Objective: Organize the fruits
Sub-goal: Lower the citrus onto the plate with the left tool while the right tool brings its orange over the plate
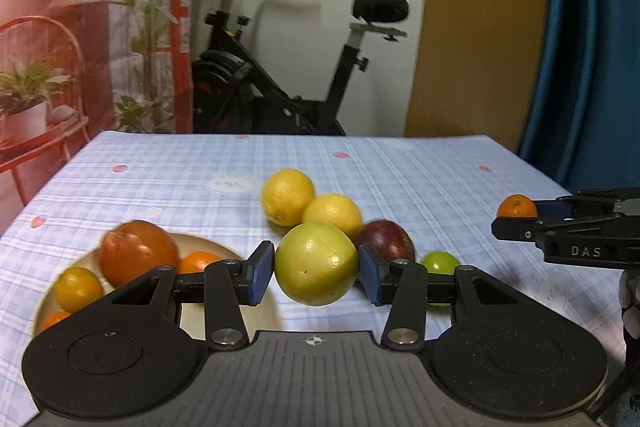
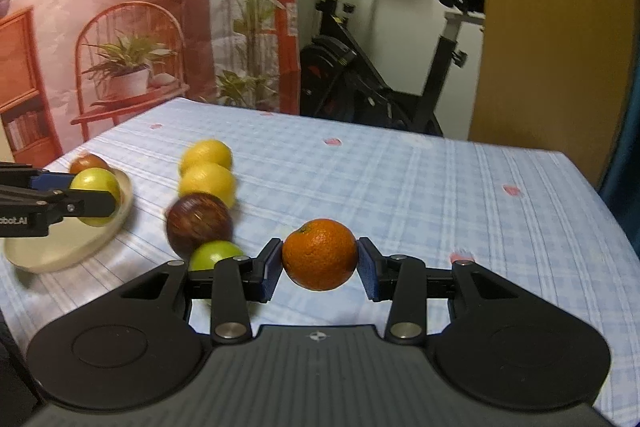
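Observation:
My left gripper [image 1: 316, 269] is shut on a yellow-green apple [image 1: 316, 263], held above the checked tablecloth just right of a cream plate [image 1: 256, 307]. On the plate lie a red apple [image 1: 138, 251] and several small oranges [image 1: 78, 289]. My right gripper [image 2: 319, 261] is shut on an orange [image 2: 320, 254], lifted over the cloth. In the right wrist view the left gripper [image 2: 80, 203] holds the yellow-green apple [image 2: 96, 187] over the plate [image 2: 60, 251]. On the cloth lie two lemons [image 1: 288, 197], a dark red fruit [image 1: 390, 239] and a small green fruit [image 1: 440, 262].
The table [image 2: 400, 179] wears a blue checked cloth with pink spots; its far edge is near an exercise bike [image 1: 280, 79]. A printed backdrop with plants [image 2: 120, 27] hangs at the left, a blue curtain [image 1: 592, 47] at the right.

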`<state>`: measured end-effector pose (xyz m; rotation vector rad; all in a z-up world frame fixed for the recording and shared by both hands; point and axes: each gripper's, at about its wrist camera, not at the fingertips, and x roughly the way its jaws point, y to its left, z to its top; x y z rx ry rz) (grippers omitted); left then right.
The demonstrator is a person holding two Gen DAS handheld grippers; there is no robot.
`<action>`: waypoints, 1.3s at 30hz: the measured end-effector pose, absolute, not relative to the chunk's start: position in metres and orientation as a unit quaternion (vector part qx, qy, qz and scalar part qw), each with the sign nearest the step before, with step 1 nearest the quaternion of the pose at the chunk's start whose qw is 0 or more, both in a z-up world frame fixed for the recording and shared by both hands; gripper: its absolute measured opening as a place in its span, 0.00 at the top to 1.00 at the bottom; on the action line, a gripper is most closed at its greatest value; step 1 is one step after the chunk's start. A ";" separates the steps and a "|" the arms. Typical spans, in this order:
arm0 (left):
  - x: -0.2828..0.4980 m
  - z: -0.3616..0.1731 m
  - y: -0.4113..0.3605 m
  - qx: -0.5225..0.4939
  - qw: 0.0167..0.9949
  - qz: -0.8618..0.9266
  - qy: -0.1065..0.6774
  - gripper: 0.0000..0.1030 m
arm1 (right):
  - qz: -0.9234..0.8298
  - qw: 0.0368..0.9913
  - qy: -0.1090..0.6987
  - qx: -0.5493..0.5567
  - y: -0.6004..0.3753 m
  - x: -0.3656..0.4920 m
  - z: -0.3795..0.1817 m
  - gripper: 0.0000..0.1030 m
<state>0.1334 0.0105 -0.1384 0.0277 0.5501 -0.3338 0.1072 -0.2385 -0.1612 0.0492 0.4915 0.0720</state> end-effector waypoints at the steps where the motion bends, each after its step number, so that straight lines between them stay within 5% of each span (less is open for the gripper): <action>1: 0.134 -0.137 0.014 0.008 0.950 -0.156 0.270 0.53 | 0.041 0.970 0.240 0.021 -0.235 0.109 -0.157 0.59; 11: 0.137 -0.133 0.061 -0.028 0.949 -0.074 0.305 0.53 | 0.154 0.963 0.222 -0.024 -0.166 0.151 -0.128 0.59; 39: 0.142 -0.150 0.103 -0.077 0.921 0.031 0.381 0.53 | 0.272 0.917 0.284 -0.063 -0.069 0.212 -0.178 0.59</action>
